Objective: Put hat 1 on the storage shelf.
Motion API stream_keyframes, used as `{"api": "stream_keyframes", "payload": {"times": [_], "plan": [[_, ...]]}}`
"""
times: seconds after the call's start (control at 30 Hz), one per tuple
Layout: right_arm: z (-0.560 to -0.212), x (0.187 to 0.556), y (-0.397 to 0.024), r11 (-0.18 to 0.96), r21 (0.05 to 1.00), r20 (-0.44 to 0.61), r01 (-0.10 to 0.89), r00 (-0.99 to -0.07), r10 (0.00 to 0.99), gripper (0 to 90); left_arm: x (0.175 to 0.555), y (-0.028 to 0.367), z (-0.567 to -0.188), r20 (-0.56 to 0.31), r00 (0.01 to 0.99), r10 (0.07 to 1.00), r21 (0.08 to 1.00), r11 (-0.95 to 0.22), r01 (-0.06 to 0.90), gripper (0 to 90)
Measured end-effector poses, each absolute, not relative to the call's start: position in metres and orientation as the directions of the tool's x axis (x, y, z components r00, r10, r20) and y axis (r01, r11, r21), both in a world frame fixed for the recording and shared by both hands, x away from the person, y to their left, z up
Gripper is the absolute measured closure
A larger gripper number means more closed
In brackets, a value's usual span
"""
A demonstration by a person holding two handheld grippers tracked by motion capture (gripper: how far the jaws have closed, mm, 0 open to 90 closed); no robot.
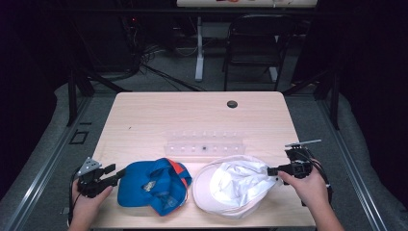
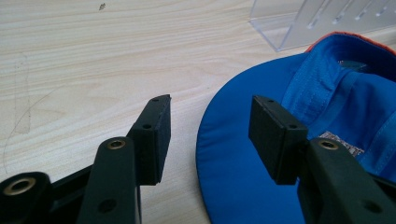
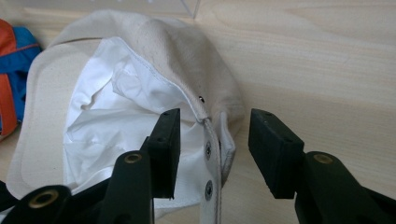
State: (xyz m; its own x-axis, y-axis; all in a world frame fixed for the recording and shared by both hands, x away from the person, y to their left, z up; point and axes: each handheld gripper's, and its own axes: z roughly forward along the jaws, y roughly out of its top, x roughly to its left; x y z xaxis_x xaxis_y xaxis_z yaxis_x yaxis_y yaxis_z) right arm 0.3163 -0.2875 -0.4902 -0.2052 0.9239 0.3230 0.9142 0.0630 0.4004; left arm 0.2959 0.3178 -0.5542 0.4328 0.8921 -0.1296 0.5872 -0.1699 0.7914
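Two caps lie upside down side by side near the front edge of the wooden table: a blue cap with orange trim on the left and a white cap on the right, with a clear plastic rack just behind them. The left gripper sits at the blue cap's brim, its jaws spread wide; in the left gripper view one pad hangs over the brim edge and the other over bare wood, neither pressing. The right gripper stands at the white cap's rear edge, jaws apart, with the snap strap between them; the pads are not pressing on it
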Motion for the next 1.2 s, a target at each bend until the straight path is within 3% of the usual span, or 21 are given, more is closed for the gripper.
{"api": "stream_keyframes", "payload": {"times": [0.5, 0.7, 1.2], "plan": [[-0.508, 0.324, -0.276, 0.046, 0.299, 0.336, 0.953, -0.151, 0.930, 65.7, 0.296, 0.319, -0.554, -0.128, 0.430, 0.894, 0.789, -0.171, 0.590, 49.6], [-0.507, 0.324, -0.276, 0.051, 0.289, 0.321, 0.956, -0.147, 0.936, 73.8, 0.297, 0.319, -0.555, -0.131, 0.425, 0.896, 0.795, -0.161, 0.585, 49.7], [-0.491, 0.323, -0.269, 0.093, 0.232, 0.259, 0.968, -0.154, 0.954, 80.6, 0.297, 0.320, -0.554, -0.131, 0.423, 0.897, 0.791, -0.163, 0.590, 49.9]]}}
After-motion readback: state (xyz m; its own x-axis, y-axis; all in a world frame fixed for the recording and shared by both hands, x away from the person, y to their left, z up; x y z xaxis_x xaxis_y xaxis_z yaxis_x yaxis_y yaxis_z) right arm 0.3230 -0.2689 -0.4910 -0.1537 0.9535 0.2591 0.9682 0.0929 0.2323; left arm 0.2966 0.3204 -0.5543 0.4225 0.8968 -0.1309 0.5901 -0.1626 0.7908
